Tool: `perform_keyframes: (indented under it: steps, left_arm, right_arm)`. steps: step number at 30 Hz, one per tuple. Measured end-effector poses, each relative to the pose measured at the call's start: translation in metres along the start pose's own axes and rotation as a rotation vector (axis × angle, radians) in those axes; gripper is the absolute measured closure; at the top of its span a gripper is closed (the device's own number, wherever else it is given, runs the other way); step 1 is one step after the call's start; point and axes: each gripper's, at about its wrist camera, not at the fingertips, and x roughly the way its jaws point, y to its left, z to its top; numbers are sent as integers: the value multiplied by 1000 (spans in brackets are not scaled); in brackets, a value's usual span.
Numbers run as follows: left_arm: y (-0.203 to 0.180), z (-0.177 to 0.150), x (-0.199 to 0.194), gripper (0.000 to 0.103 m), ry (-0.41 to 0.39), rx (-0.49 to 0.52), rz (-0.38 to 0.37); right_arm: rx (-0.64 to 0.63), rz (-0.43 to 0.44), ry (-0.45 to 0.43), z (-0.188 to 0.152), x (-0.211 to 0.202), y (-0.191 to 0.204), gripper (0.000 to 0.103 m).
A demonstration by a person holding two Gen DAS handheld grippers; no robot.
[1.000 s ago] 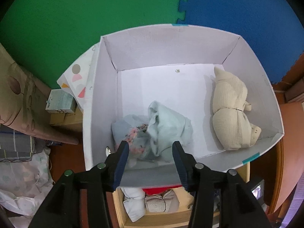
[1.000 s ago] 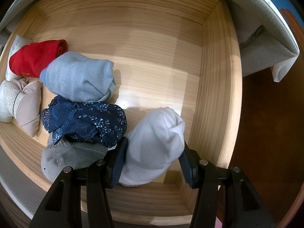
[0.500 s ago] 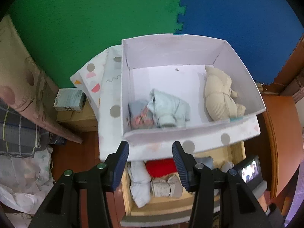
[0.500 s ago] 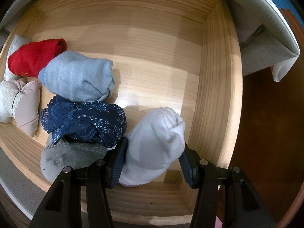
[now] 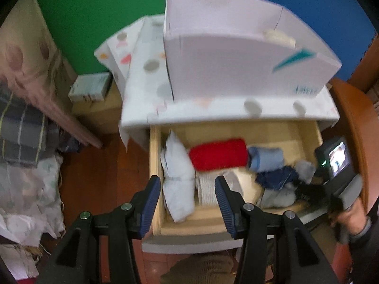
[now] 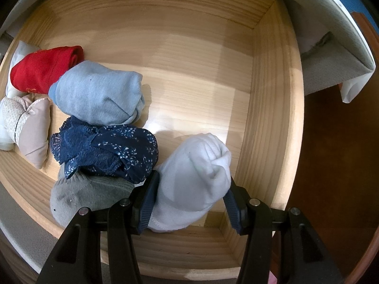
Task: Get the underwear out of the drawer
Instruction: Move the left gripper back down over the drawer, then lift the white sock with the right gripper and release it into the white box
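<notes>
In the right wrist view, the right claw (image 6: 190, 198) points down into the wooden drawer (image 6: 272, 108). Its 2 blue pads pinch a white rolled-up underwear (image 6: 194, 182) at the lower middle of the frame, close to the drawer's right wall. To the left of it lies a dark blue lacy underwear (image 6: 104, 149) on top of a grey bundle (image 6: 83, 194). Above those sits a light blue roll (image 6: 97, 97), and a red roll (image 6: 45, 68) is at the upper left. A beige padded piece (image 6: 28, 125) lies at the far left edge. The rest of the drawer floor is bare wood.

The left wrist view is blurry. The left claw (image 5: 187, 201) is spread apart with nothing between its pads, and it hangs over the left end of the open drawer (image 5: 156, 165). Under it are a white folded piece (image 5: 177, 177) and a ribbed cream piece (image 5: 208, 187). The red roll (image 5: 218, 155) and the light blue roll (image 5: 266, 158) lie in the middle of the frame. At the right edge, the person's hand (image 5: 350, 215) holds the other tool with a small lit screen (image 5: 340, 158). Above the drawer, a white box (image 5: 236, 59) stands on the spotted top (image 5: 151, 87) of the cabinet. Green mat (image 5: 106, 19) and blue mat (image 5: 319, 7) fill the upper part of the frame.
</notes>
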Motion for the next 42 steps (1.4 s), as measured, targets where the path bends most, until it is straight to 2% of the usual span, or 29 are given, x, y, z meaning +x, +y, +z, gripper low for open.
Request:
perform_keyframes:
  steps: [6, 14, 18, 21, 23, 29, 32, 42]
  left_arm:
    - [0, -36, 44, 54, 18, -39, 26]
    - [3, -49, 69, 54, -28, -107, 31]
    - [10, -53, 82, 54, 2, -177, 3]
    - [16, -53, 82, 54, -7, -215, -17]
    - [20, -56, 81, 54, -33, -241, -1]
    - [21, -60, 74, 54, -99, -250, 12]
    - [19, -59, 76, 54, -89, -236, 28]
    - [21, -60, 74, 54, -97, -241, 11]
  right_arm:
    - [0, 2, 0, -1, -1, -1, 53]
    - [-5, 5, -5, -2, 1, 1, 56]
    - [-15, -2, -18, -3, -1, 4, 58]
    - [-15, -4, -26, -6, -5, 6, 59]
    - [-15, -8, -34, -8, -8, 7, 60]
    - [0, -14, -80, -18, -23, 6, 61]
    - [5, -13, -102, -20, -33, 9, 61]
    - [36, 11, -172, -35, -86, -1, 61]
